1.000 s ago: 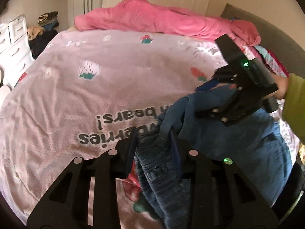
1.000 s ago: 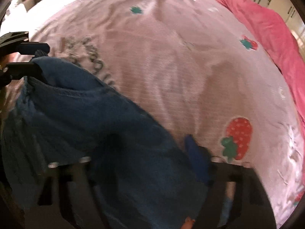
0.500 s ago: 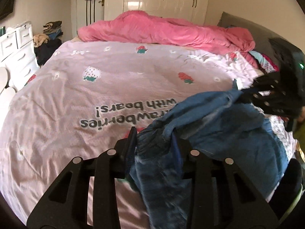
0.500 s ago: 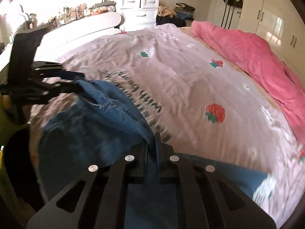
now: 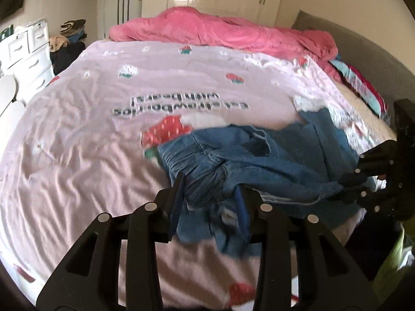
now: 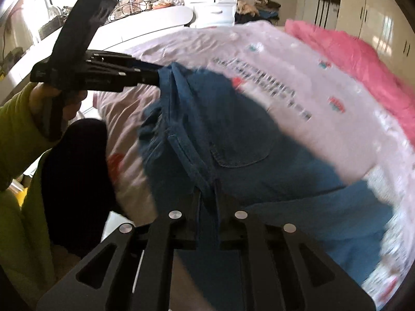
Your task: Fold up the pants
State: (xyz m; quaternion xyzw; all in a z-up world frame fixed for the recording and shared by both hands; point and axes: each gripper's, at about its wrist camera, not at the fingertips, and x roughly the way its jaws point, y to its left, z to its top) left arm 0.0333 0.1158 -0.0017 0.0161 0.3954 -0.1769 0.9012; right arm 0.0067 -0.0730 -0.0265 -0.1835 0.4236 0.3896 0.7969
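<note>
Denim jeans (image 5: pixel 272 160) lie bunched at the near edge of the bed (image 5: pixel 77 155), over a pale pink strawberry-print cover, stretched between both tools. The left tool (image 5: pixel 210 194) clamps the gathered waistband. The right tool (image 6: pixel 207 199) pinches a seamed edge of the denim, its jaws opening slightly with the cloth between them. A back pocket (image 6: pixel 238 150) faces up. A pink duvet (image 5: pixel 220 33) is heaped along the far side of the bed. A green sleeve (image 6: pixel 18 129) shows behind the left tool.
</note>
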